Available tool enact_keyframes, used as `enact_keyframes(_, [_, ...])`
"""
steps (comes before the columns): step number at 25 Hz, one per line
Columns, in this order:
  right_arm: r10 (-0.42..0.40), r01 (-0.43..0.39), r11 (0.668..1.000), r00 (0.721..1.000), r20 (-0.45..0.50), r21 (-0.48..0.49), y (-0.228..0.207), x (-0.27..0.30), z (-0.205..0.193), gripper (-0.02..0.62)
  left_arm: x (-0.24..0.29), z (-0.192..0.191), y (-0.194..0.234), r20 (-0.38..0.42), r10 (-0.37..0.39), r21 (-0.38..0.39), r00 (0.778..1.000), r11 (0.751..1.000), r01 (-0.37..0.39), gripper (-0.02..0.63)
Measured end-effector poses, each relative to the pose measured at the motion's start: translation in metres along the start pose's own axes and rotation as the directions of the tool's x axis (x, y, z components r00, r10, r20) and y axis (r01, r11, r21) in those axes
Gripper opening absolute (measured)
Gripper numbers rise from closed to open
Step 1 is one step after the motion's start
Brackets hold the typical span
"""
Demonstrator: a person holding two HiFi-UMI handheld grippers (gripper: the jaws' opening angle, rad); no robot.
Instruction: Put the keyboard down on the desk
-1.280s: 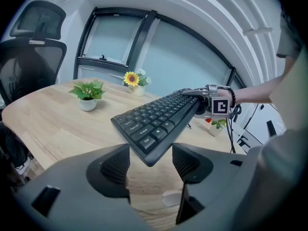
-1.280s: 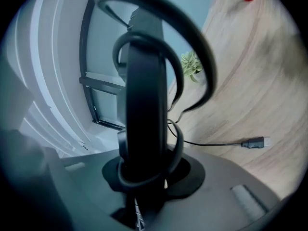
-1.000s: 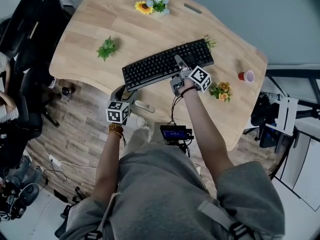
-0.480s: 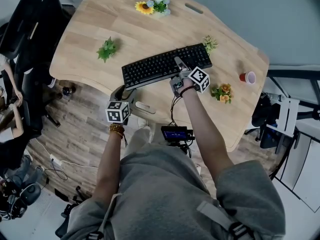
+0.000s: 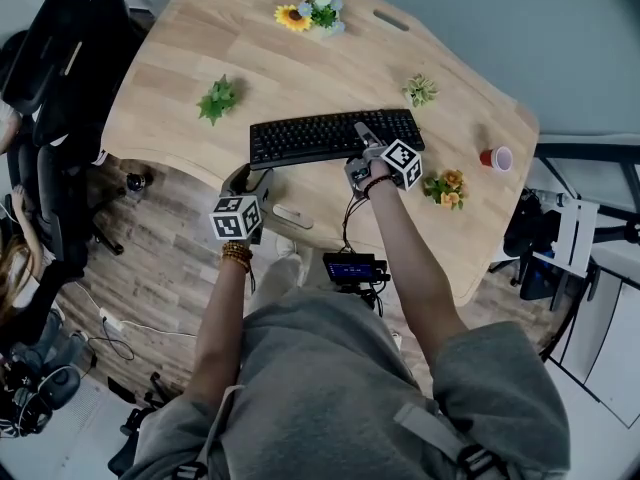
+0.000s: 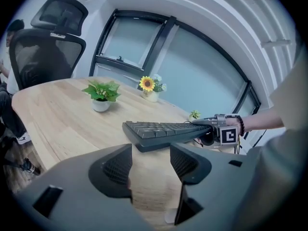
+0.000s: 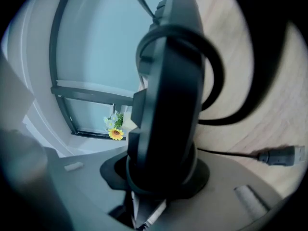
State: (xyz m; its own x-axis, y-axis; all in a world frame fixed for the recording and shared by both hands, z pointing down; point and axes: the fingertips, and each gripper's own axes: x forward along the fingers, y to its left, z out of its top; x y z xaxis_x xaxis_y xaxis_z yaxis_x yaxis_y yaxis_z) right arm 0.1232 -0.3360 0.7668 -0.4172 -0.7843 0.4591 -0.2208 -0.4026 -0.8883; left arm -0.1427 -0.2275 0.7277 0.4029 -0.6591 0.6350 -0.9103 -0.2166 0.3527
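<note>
The black keyboard [image 5: 330, 136] lies flat on the wooden desk [image 5: 180, 58], roughly parallel to its near edge. My right gripper [image 5: 362, 140] is shut on the keyboard's near right edge. The right gripper view is filled by the keyboard [image 7: 168, 81], which sits between the two pads of that gripper [image 7: 159, 174]; the jaws have just been opening. My left gripper [image 5: 252, 180] hovers at the desk's near edge, just short of the keyboard's left end. In the left gripper view my left gripper [image 6: 150, 165] is open and empty, its jaws slightly narrowed. The keyboard [image 6: 163, 131] lies beyond it.
Around the desk stand a green plant [image 5: 217, 98], a sunflower vase [image 5: 312, 8], a small succulent [image 5: 420, 90], orange flowers [image 5: 443, 183] and a red cup [image 5: 495, 155]. Black office chairs [image 5: 60, 68] stand at the left. The keyboard's cable and plug [image 7: 276, 155] lie on the desk.
The keyboard has swung from slanted to level with the desk edge and come down onto the desk, my right gripper going with it. My left gripper has hardly moved.
</note>
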Motion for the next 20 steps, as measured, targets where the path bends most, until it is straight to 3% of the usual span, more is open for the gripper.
enact_keyframes(5, [-0.013,0.014,0.999,1.000,-0.017,0.049,-0.005,-0.002,0.002,0.146,0.004,0.001,-0.002,-0.001,0.003,-0.013,1.000,1.000,-0.003,0.249])
enact_keyframes(13, [0.018,-0.003,0.995,0.989,-0.144,0.102,-0.014,-0.014,-0.014,0.249,0.009,0.005,0.007,0.018,0.021,-0.051,1.000,0.999,-0.020,0.244])
enact_keyframes(20, [-0.022,0.033,0.998,0.982,-0.189,0.054,-0.015,-0.021,-0.023,0.290,0.012,0.001,0.007,0.005,0.004,-0.066,1.000,0.998,-0.004,0.244])
